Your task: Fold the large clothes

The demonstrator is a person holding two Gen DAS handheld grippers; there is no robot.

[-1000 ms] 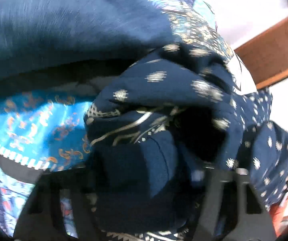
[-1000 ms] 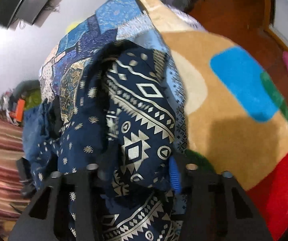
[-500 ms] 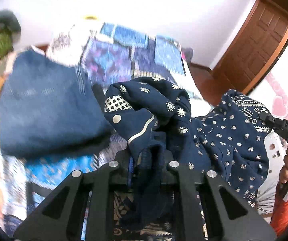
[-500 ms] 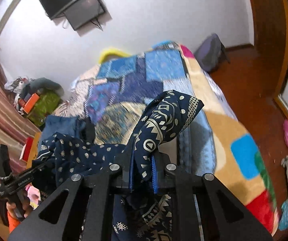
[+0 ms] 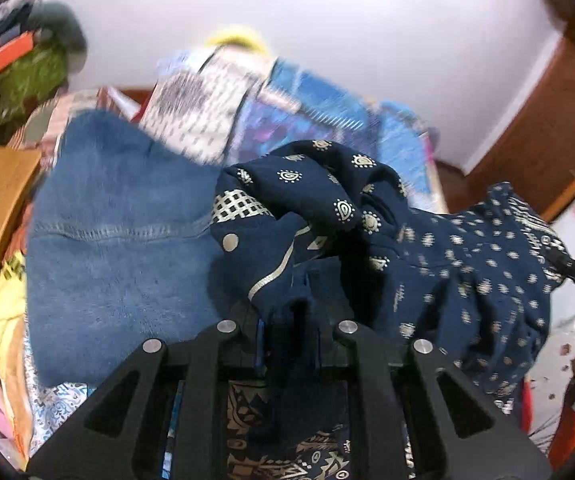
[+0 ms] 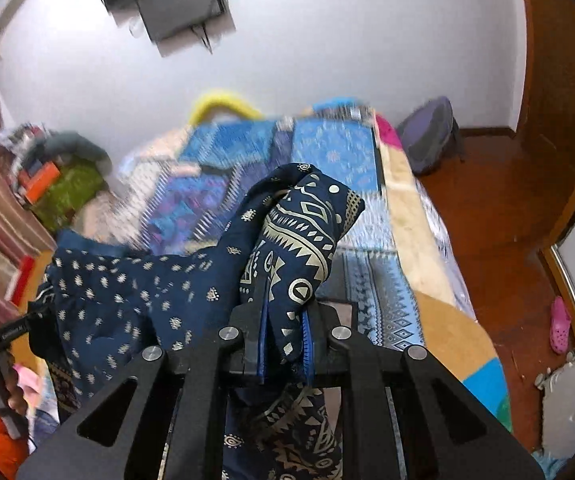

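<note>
**Navy garment lifted and held up between two grippers above a bed**

Both grippers grasp one navy blue patterned garment [image 5: 467, 264]. The left gripper [image 5: 287, 320] is clenched on a bunched corner of the cloth. The right gripper [image 6: 285, 340] is clenched on another bunched corner printed with cream geometric shapes. The fabric sags loosely between them.

A second ago both cameras were close over the bed, with the cloth filling the view. Now they look out across the room, showing a white wall and a wall-mounted television [image 6: 179, 0]. The garment appears to have been raised off the patchwork bedspread [image 6: 327, 152].

A folded pair of blue jeans [image 5: 119, 240] lies on the bed, left of the garment.

The garment is probably being lifted to spread out; no fold is made yet.
</note>
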